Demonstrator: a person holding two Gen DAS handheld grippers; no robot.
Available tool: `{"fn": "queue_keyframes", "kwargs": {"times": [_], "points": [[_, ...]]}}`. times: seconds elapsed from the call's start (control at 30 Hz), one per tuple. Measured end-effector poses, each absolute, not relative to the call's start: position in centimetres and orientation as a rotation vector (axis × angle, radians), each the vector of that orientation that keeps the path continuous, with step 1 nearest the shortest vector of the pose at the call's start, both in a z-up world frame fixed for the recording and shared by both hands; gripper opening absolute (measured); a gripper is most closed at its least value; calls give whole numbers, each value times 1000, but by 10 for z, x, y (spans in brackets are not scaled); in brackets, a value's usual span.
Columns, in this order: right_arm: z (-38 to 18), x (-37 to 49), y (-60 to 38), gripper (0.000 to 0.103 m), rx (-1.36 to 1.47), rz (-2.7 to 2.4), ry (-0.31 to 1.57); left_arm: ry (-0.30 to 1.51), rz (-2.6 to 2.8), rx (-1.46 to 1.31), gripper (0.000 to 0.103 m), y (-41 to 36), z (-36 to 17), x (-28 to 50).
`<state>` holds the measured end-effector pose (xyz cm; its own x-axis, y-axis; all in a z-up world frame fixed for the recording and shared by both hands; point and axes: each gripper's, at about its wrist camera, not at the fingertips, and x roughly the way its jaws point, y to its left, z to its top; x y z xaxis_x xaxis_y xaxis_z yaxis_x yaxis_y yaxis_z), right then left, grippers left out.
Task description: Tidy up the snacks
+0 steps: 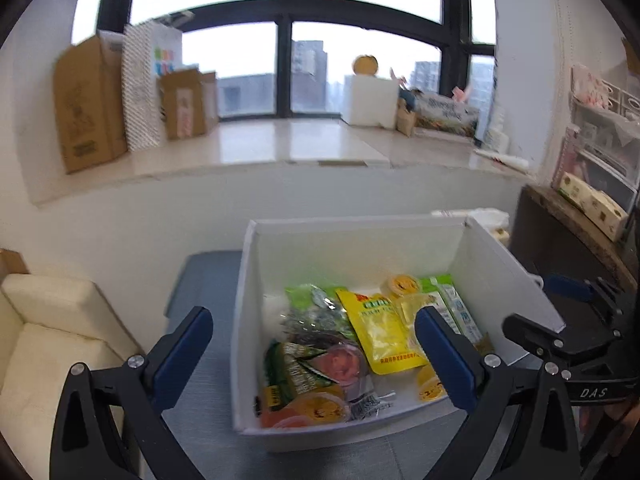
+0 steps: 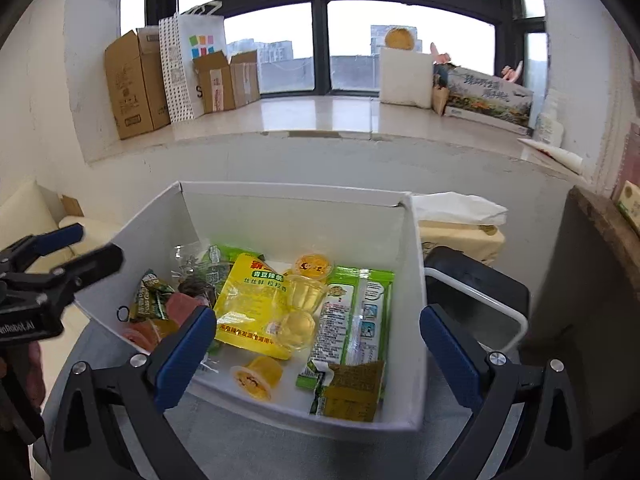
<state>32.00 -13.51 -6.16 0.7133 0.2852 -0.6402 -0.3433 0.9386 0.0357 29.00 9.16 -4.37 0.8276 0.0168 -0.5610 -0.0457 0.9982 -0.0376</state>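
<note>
The left gripper (image 1: 316,344) stands with its jaws spread wide and nothing between the blue pads; its left pad (image 1: 182,350) hangs outside the white box (image 1: 360,248), over the grey table top (image 1: 200,280), while the other pad sits over the box's interior. The right gripper (image 2: 316,346) is likewise spread wide and empty, its left pad (image 2: 182,350) over the box's near-left wall and its right pad outside the box's right wall.

The box is open-topped and holds all the snacks: a yellow pouch (image 2: 250,308) near the middle, clear jelly cups (image 2: 302,294) just right of it, a green-and-white packet (image 2: 354,316) along the right wall, a yellow jelly cup (image 2: 256,376) by the near wall, a dark green packet (image 1: 298,372) and red jelly cups (image 1: 340,364) in the near-left corner.

The box's near rim is low and unobstructed from above. Left of the box the table shows a bare strip, then a cream sofa (image 1: 48,320). Right of the box a dark chair with a white frame (image 2: 480,304) stands close to its wall, and a tissue box (image 2: 460,232) lies behind that corner. Beyond the box's far wall rises a white wall under a wide window sill (image 2: 320,116) carrying cardboard boxes (image 2: 132,80).
</note>
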Motion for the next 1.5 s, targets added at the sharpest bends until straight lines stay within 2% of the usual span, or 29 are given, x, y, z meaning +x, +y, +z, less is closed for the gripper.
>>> {"fn": "queue_keyframes", "kwargs": {"times": [0.2,0.6,0.8,1.17,1.5], "points": [[-32,277,-145,103,-143,305,577,538,68,-70,103,90,-21,246],[18,192,-181,103,-6,476,559,538,51,-58,103,61,11,142],[17,146,-188,103,20,480,550,548,19,-86,103,45,7,93],[-13,93,-189,103,21,466,583,577,-9,-144,103,32,-5,55],[1,58,-186,103,-30,466,547,556,20,-107,103,24,-3,24]]}}
